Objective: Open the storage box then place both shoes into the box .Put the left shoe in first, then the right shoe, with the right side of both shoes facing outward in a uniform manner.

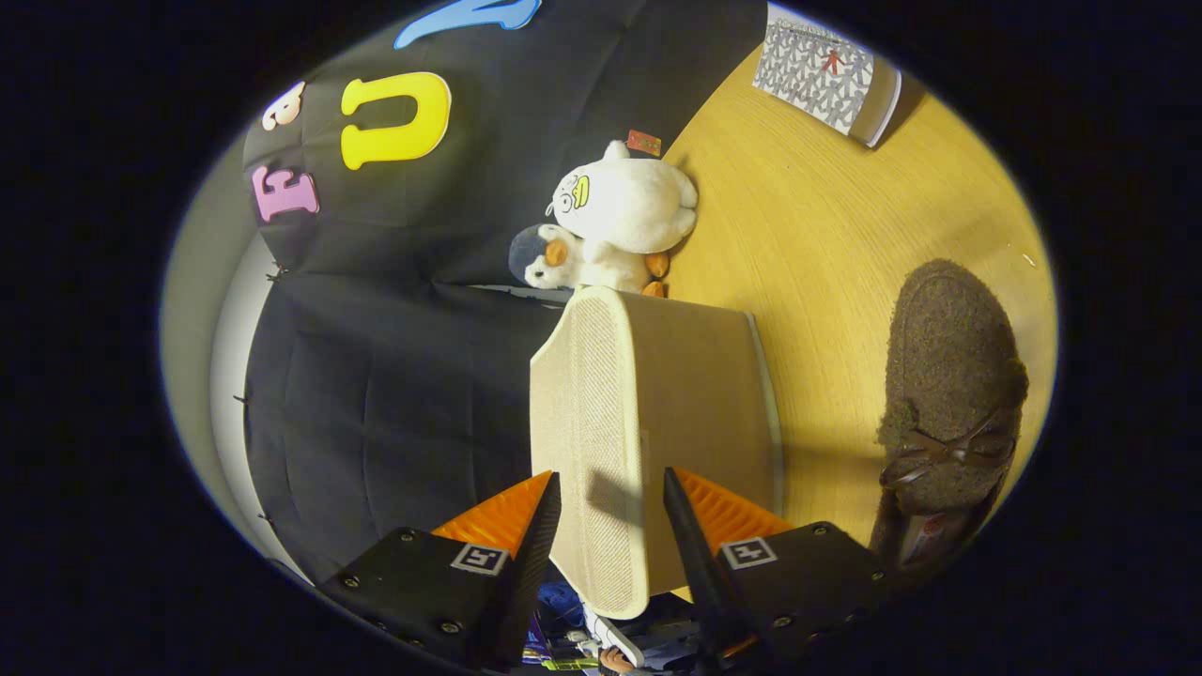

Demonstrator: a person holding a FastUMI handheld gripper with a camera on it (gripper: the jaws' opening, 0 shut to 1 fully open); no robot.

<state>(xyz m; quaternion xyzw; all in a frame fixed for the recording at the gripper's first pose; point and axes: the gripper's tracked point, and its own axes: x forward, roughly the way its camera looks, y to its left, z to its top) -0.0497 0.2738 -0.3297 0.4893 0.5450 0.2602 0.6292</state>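
1. The gripper [610,498] straddles the storage box [657,404]'s lid edge, fingers [540,535] spread on either side; whether they press it, I cannot tell.
2. A brown shoe [948,394] lies on the desk [817,235] at three o'clock from the box.
3. Two plush toys [615,221] sit at twelve o'clock beyond the box.

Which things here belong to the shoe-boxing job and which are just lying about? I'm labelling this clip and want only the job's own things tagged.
Job:
- storage box, its lid edge between the fingers
- gripper, open, fingers either side of the lid
- brown shoe on the table beside the box

Lying about:
- white plush toy
- penguin plush
- patterned book
- wooden table
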